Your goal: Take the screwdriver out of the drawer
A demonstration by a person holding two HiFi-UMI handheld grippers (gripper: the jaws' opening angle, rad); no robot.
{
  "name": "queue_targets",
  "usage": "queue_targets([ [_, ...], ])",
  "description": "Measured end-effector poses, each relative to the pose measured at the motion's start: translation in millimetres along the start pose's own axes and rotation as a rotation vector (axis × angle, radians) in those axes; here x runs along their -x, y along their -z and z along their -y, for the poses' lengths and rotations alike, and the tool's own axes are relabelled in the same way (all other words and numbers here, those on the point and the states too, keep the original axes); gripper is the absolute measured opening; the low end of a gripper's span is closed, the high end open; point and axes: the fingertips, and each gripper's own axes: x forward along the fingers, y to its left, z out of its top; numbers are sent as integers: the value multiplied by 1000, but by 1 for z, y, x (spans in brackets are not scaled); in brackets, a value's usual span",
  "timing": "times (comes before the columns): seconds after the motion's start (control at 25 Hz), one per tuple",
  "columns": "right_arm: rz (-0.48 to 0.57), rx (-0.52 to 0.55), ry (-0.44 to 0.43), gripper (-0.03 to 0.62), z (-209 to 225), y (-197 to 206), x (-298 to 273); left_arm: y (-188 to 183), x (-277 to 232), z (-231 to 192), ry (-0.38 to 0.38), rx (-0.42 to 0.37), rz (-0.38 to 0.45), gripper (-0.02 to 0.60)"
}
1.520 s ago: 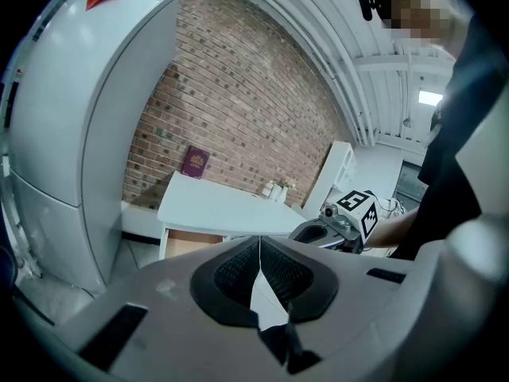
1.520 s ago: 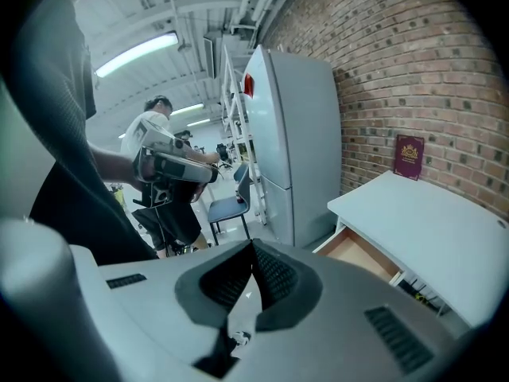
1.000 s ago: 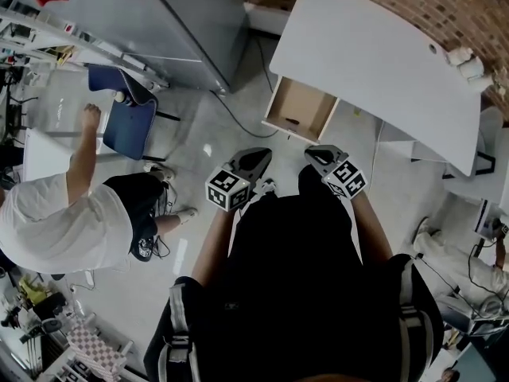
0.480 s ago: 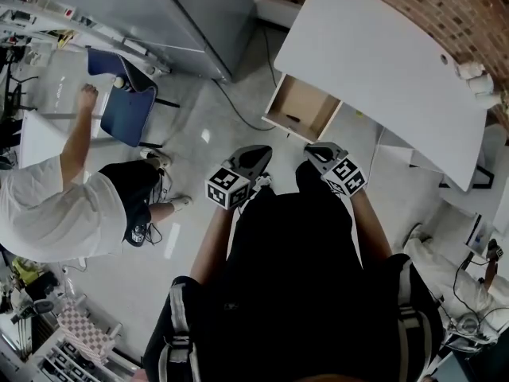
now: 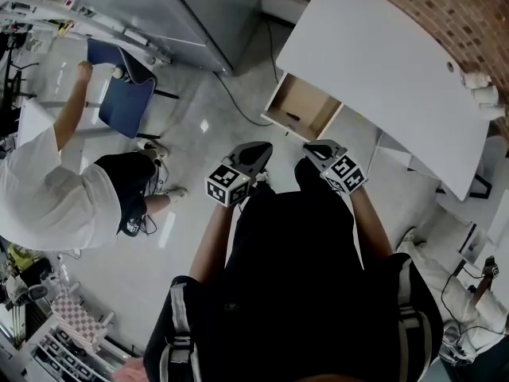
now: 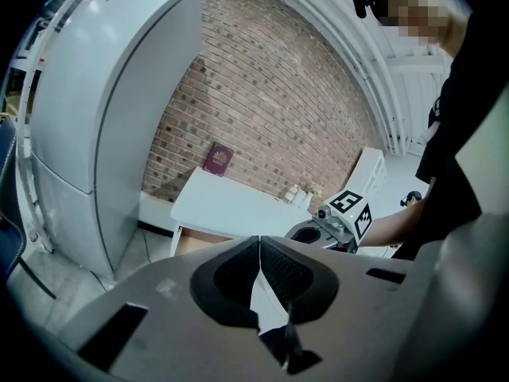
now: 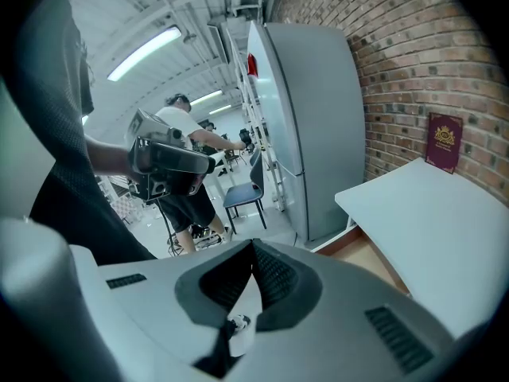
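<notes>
The wooden drawer point(image 5: 302, 106) stands pulled open under the white table point(image 5: 382, 62). A small dark thing, likely the screwdriver point(image 5: 293, 118), lies on its floor. My left gripper point(image 5: 261, 147) and right gripper point(image 5: 312, 146) hover side by side above the floor, short of the drawer's front. Each is shut, with nothing between its jaws. In the left gripper view the left gripper point(image 6: 259, 242) points at the table point(image 6: 231, 205), with the right gripper point(image 6: 338, 221) beside it. In the right gripper view the right gripper point(image 7: 253, 247) has its tips together, and the drawer point(image 7: 374, 265) shows past it.
A grey fridge point(image 5: 199, 14) stands left of the table, with a cable on the floor beside it. A person in a white shirt point(image 5: 48, 205) stands by a blue chair point(image 5: 123, 102) at the left. A red book point(image 6: 216, 159) leans on the brick wall.
Both grippers have edged slightly forward toward the drawer and stay shut. The person at the left has shifted and stretched an arm further up.
</notes>
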Motion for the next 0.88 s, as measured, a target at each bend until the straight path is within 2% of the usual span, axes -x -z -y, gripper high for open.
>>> queue_targets([
  [0.44,-39,34,-72,55,9,5,-3,8,-8,0,-56,21,-9,18],
  [0.88,-96,44,-140,55,16,29,-14,23,-9,-4,-118,82,-10,18],
])
